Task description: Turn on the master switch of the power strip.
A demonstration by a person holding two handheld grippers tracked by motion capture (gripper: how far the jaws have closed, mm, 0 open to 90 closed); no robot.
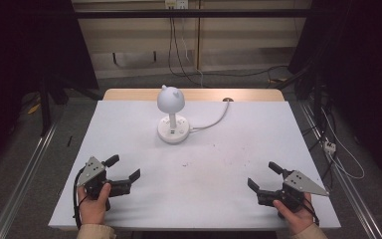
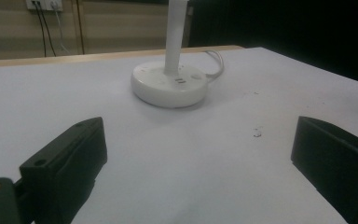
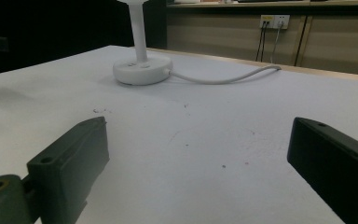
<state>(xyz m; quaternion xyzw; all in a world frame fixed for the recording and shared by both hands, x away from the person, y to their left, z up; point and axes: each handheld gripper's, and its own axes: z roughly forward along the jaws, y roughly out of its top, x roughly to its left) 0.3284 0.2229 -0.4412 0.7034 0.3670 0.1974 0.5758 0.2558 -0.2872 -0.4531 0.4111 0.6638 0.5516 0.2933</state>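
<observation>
Fingers point(image 1: 140, 174) of left gripper point(image 1: 126, 168) spread, empty; same for right gripper point(image 1: 263, 175). Lamp point(image 1: 171, 114) ahead of both, on white surface point(image 1: 204, 169).

White table point(image 1: 199, 189), white lamp point(image 1: 171, 119) standing near far edge, cord point(image 1: 211, 123) trailing
</observation>
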